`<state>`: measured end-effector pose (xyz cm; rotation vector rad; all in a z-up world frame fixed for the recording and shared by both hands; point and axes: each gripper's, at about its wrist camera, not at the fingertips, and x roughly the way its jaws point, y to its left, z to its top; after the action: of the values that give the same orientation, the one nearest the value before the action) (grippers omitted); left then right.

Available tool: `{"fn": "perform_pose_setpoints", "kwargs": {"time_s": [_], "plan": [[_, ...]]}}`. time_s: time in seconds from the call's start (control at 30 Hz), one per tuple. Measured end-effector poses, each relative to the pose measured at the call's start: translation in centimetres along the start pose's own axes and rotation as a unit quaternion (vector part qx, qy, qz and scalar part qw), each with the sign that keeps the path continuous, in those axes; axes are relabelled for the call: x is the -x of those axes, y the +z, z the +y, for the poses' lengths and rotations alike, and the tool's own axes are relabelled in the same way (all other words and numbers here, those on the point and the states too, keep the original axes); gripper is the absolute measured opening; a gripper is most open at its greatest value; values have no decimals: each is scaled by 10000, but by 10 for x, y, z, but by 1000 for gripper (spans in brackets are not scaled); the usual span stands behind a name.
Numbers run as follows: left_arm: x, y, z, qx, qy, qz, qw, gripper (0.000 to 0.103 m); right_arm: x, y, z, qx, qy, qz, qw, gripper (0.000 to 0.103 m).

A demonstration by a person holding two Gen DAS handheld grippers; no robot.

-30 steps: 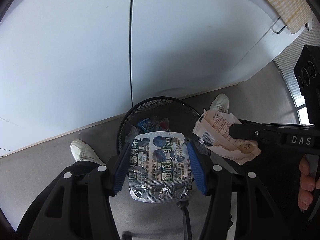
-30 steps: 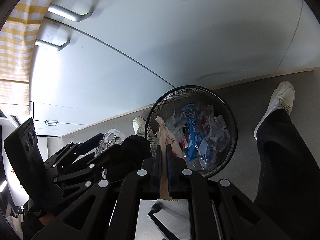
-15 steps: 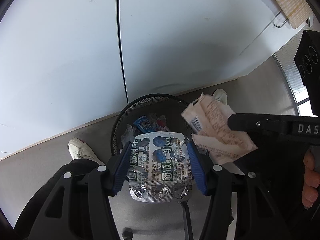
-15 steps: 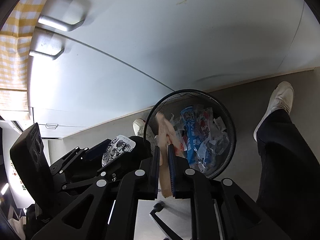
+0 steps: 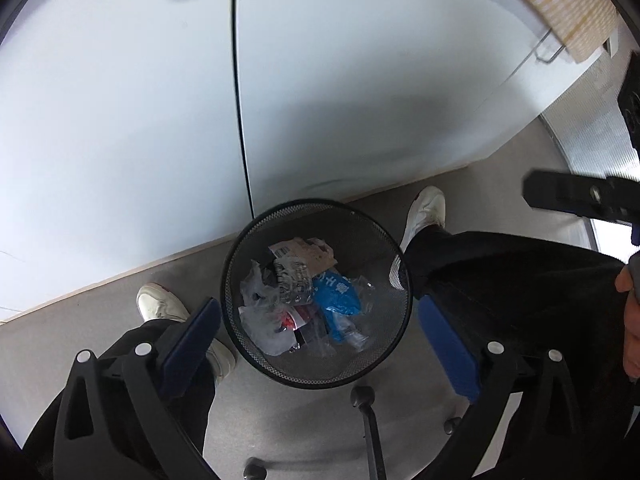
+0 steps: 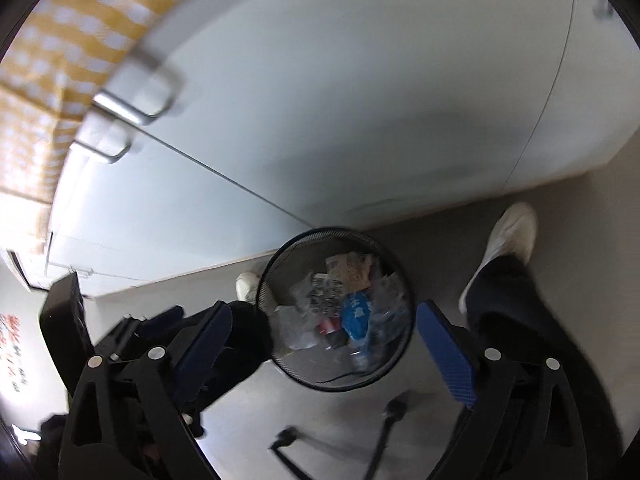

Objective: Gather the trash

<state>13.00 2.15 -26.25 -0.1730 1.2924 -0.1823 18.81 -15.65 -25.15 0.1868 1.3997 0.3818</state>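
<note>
A black mesh waste bin (image 5: 240, 312) stands on the grey floor against white cabinets; it also shows in the right wrist view (image 6: 402, 350). Inside lie a silver pill blister pack (image 5: 294, 280), a crumpled pink receipt (image 5: 306, 252), a blue wrapper (image 5: 338, 294) and clear plastic. The blister pack (image 6: 326, 294) and receipt (image 6: 348, 266) also show in the right wrist view. My left gripper (image 5: 320, 332) is open and empty above the bin. My right gripper (image 6: 324, 340) is open and empty above the bin; it also shows at the right edge of the left wrist view (image 5: 560, 196).
White cabinet doors (image 5: 360, 80) with metal handles rise behind the bin. A yellow checked cloth (image 5: 560, 4) hangs at upper right. The person's white shoes (image 5: 426, 208) and dark trouser legs flank the bin. A chair base with castors (image 5: 362, 396) lies near the bin.
Both grippers have opened. The blister pack dropped from the left gripper and the receipt from the right gripper, and both now lie in the bin.
</note>
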Motion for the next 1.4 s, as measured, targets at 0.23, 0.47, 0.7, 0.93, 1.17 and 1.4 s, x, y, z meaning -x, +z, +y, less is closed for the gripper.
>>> {"fn": "perform_pose_setpoints", "kwargs": {"time_s": [0.23, 0.47, 0.7, 0.93, 1.17, 1.4], "plan": [[56, 2, -5, 149, 11, -383, 9992, 98, 61, -25, 15, 649, -131, -424, 9969, 99], [115, -9, -27, 42, -120, -752, 9971, 98, 105, -60, 24, 1091, -255, -716, 9911, 99], [148, -25, -45, 61, -143, -994, 9949, 99, 116, -83, 21, 1448, 266, -810, 9858, 100], [143, -32, -47, -47, 54, -1064, 9943, 99, 103, -92, 24, 1756, 243, -868, 9803, 100], [137, -30, -49, -114, 89, -1001, 9949, 99, 105, -89, 25, 1742, 107, -902, 9805, 100], [138, -29, -50, -156, 3, -1002, 9948, 99, 106, -86, 20, 1618, 59, -896, 9827, 100]]}}
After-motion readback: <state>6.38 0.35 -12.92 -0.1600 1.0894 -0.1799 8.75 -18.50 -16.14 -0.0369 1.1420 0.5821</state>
